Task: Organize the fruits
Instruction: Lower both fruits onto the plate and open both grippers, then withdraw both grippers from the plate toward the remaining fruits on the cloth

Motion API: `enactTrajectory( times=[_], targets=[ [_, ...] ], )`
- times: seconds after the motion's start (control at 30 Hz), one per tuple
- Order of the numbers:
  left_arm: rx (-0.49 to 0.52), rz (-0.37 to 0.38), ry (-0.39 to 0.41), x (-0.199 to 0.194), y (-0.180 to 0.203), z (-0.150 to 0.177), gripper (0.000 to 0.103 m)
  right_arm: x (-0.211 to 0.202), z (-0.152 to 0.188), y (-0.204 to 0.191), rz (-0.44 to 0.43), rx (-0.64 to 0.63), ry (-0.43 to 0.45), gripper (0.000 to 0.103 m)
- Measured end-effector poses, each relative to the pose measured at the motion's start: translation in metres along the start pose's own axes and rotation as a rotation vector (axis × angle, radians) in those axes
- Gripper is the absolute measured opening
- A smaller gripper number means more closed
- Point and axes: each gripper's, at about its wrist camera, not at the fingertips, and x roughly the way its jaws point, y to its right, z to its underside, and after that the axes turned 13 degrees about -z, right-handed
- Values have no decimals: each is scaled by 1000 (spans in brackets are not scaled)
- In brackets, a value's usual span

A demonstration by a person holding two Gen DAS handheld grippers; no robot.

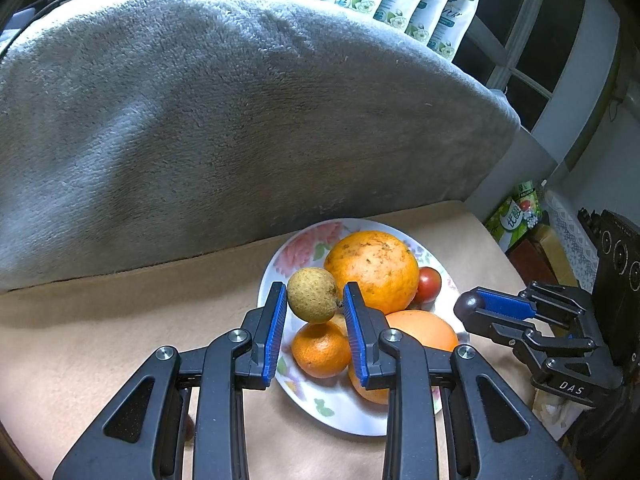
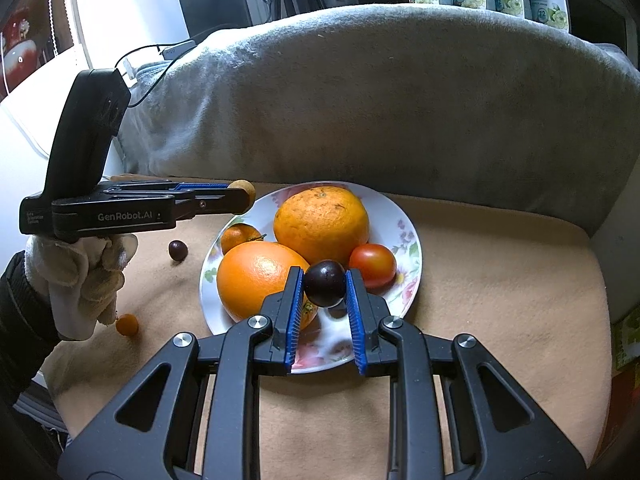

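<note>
The plate (image 2: pixel 404 216) is white with pink flowers and green leaves. On it lie orange fruits (image 2: pixel 322 224) and one red tomato (image 2: pixel 373 265). The right tongs (image 2: pixel 323 289), black with blue pads (image 2: pixel 294 300), hold a dark purple fruit (image 2: pixel 325 283). The blanket (image 2: pixel 380 96) is grey, the cloth (image 2: pixel 500 280) tan.

Oranges (image 2: pixel 321 224) and tomato (image 2: pixel 373 265) fill the floral plate (image 2: pixel 404 216) (upright).
</note>
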Motion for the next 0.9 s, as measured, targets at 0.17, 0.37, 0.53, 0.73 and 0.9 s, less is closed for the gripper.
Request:
enactTrajectory(
  times=[0.17, 0.37, 0.53, 0.73, 0.9],
  targets=[
    [1, 6, -1, 1, 0, -1, 28, 0, 0, -1, 1, -5, -5, 22],
    [13, 6, 4, 1, 4, -2, 28, -1, 0, -2, -1, -11, -1, 43],
    [15, 4, 12, -1, 5, -3, 44, -6, 0, -5, -5, -24, 16, 56],
    [21, -27, 31, -7, 7, -5, 70, -9, 0, -6, 4, -32, 22, 74],
    [19, -76, 32, -9, 9, -6, 80, -13, 0, -9, 7, -44, 33, 88]
  ],
)
